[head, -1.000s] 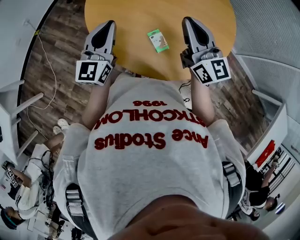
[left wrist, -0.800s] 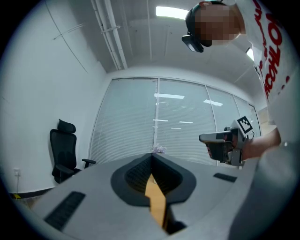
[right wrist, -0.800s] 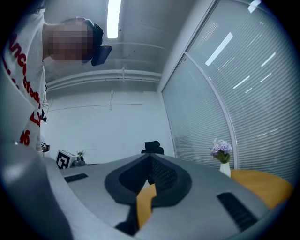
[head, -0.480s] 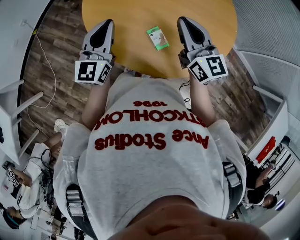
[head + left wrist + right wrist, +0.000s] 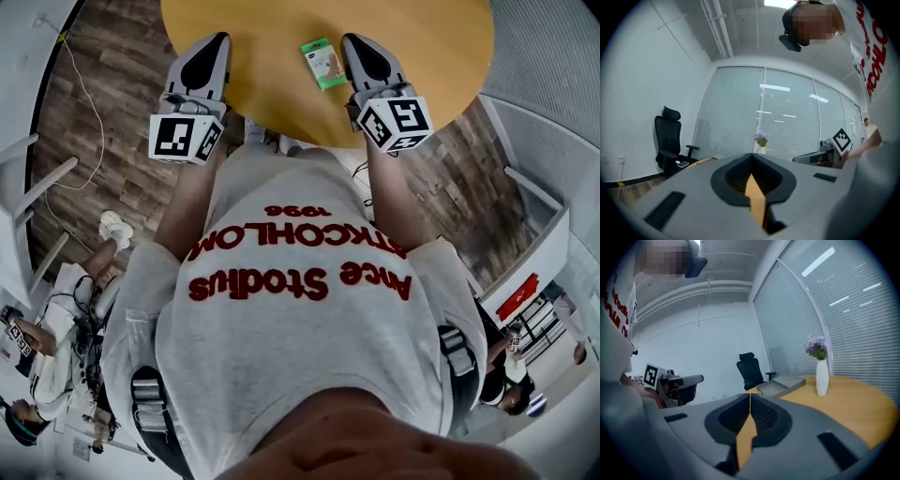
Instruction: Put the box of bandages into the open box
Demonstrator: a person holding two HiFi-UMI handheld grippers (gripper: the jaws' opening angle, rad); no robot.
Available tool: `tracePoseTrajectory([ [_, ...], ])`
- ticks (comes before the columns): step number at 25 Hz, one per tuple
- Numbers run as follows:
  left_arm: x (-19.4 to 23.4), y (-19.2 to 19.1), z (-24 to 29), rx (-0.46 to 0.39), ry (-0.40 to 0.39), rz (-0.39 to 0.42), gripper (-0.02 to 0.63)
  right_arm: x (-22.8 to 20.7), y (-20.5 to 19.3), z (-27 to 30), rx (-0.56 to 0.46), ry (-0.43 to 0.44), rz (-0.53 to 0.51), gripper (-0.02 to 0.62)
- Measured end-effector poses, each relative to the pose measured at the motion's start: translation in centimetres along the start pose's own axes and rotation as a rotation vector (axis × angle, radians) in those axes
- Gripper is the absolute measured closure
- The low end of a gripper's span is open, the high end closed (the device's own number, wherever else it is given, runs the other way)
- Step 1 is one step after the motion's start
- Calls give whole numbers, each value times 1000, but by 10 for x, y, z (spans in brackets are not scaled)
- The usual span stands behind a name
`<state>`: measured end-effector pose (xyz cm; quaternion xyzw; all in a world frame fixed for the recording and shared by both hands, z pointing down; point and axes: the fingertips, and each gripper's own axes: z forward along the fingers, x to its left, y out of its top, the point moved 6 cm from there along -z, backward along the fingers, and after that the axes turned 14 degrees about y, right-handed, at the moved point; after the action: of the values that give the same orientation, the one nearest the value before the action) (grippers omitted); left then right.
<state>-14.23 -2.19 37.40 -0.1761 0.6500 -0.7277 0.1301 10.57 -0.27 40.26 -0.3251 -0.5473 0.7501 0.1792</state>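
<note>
In the head view, our left tool [image 5: 216, 42] and right tool [image 5: 350, 44] hung over the table's [image 5: 272, 89] near edge, with the box of bandages [image 5: 323, 63] lying just beside the right one.

In the left gripper view, its jaws sat together, empty.

In the right gripper view, the jaws were likewise together, and the open box [image 5: 780, 386] sat by the table's far edge, near a vase [image 5: 821, 377].

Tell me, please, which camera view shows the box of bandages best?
The head view: the green box of bandages lies in full sight on the round table, just beside the right gripper. Neither the left gripper view nor the right gripper view shows it.
</note>
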Motion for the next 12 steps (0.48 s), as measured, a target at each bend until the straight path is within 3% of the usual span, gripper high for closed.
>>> tracePoseTrajectory([
  [6,-1,-7,-1,24,11,-8,600,-16,-39,13,89,-26,55,568],
  [12,-2,-21,-7,75,17,-20,600,-29,-87,30,261,-31,82,403],
])
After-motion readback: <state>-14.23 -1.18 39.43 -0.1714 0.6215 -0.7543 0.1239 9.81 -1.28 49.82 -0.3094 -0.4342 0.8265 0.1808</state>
